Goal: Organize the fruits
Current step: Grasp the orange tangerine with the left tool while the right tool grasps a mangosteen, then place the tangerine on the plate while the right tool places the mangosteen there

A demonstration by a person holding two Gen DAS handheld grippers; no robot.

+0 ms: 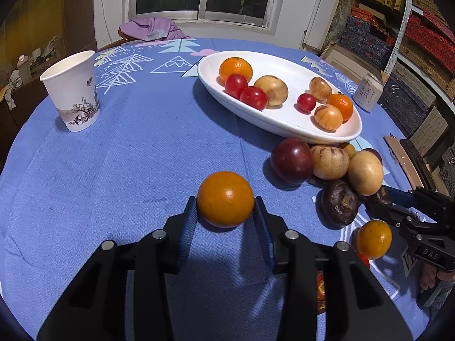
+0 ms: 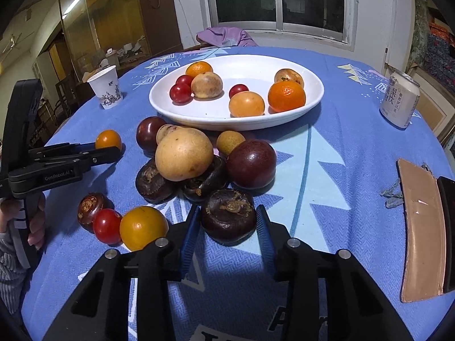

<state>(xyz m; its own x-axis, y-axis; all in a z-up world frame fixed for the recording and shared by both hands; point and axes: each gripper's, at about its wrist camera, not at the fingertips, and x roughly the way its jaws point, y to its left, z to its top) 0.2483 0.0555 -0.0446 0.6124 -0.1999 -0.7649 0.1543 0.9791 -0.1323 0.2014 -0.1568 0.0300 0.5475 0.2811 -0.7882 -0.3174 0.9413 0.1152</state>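
Plate [image 2: 310,105] holds eight fruits; pile [image 2: 184,156] remains. Left gripper [image 1: 226,209] brackets orange tomato [image 1: 225,199], right gripper [image 2: 229,223] brackets water chestnut [image 2: 229,216]; grip unclear.

I count one white dish [image 2: 312,99] holding two mandarins [image 2: 286,96], three red cherry tomatoes [image 2: 180,93] and three tan round fruits [image 2: 206,84]. On the bench [image 2: 341,156] I count two dark plums [image 2: 251,163], three more tan fruits [image 2: 184,157], four water chestnuts [image 2: 229,214], two yellow-orange tomatoes [image 2: 143,227] and one red tomato [image 2: 107,226]. I also see one paper cup [image 2: 105,86] and one drink can [image 2: 399,101].
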